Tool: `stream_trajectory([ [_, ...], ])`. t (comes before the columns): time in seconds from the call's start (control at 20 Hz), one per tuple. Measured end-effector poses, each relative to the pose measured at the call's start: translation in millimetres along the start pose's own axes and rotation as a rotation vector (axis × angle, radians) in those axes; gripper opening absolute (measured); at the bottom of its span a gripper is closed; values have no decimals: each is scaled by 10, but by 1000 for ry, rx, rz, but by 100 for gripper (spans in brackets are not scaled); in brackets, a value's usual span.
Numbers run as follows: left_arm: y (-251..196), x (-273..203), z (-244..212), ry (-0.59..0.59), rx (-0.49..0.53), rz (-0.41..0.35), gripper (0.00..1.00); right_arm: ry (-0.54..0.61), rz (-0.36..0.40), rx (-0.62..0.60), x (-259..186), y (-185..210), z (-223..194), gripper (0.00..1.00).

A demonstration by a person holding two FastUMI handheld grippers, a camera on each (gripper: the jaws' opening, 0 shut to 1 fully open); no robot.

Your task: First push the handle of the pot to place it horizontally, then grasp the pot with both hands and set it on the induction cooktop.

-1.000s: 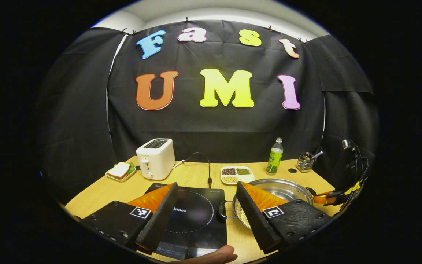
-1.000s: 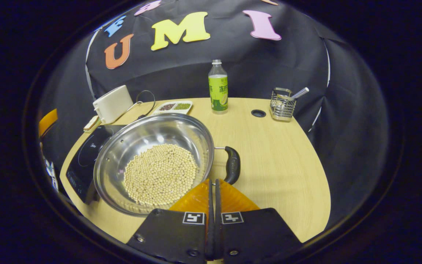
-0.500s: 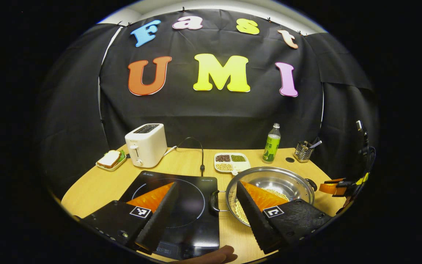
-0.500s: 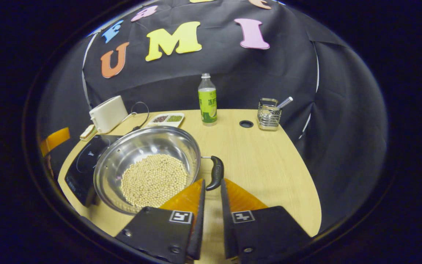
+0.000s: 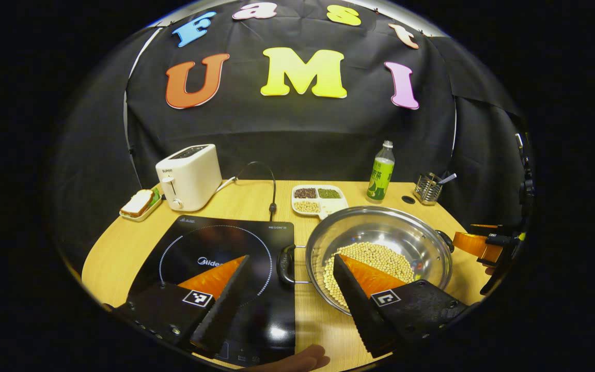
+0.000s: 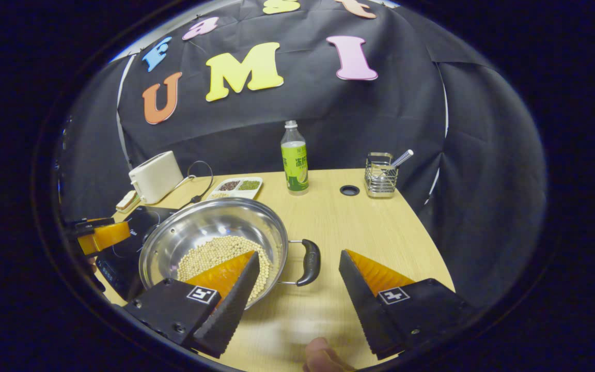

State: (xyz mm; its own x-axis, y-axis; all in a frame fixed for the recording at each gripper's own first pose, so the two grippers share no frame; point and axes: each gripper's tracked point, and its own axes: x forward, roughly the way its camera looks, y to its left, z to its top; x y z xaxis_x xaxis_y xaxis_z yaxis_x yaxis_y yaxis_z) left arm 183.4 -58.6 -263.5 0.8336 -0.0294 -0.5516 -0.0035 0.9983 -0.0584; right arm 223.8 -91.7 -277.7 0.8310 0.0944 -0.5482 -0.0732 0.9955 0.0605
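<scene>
The desk carries everything here, with the pot taken as the landmark. The induction cooktop lies flat just beside the pot on its left in the left gripper view, not under it. The pot sits on the desk, steel, with pale beans heaped in its bottom. One black handle points toward the cooktop; the other handle sticks out on the pot's far side.

The left claw hovers with its fingers wide apart, the near handle showing between them, touching nothing. The right claw is likewise spread open, the other handle between its fingers, not gripped.

Behind the pot stand a toaster, a divided dish, a bottle and a wire holder.
</scene>
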Motion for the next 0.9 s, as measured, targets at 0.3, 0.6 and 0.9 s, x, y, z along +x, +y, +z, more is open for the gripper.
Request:
stream_trajectory([
  [0.3, -86, 259, -235, 121, -15, -20, 95, 18, 26, 22, 219, 106, -39, 99],
  [0.6, -85, 471, -339, 193, -43, -10, 95, 33, -10, 30, 409, 21, -87, 99],
  [0.9, -129, 585, -390, 228, -48, -7, 87, 71, -24, 18, 531, 2, -121, 94],
])
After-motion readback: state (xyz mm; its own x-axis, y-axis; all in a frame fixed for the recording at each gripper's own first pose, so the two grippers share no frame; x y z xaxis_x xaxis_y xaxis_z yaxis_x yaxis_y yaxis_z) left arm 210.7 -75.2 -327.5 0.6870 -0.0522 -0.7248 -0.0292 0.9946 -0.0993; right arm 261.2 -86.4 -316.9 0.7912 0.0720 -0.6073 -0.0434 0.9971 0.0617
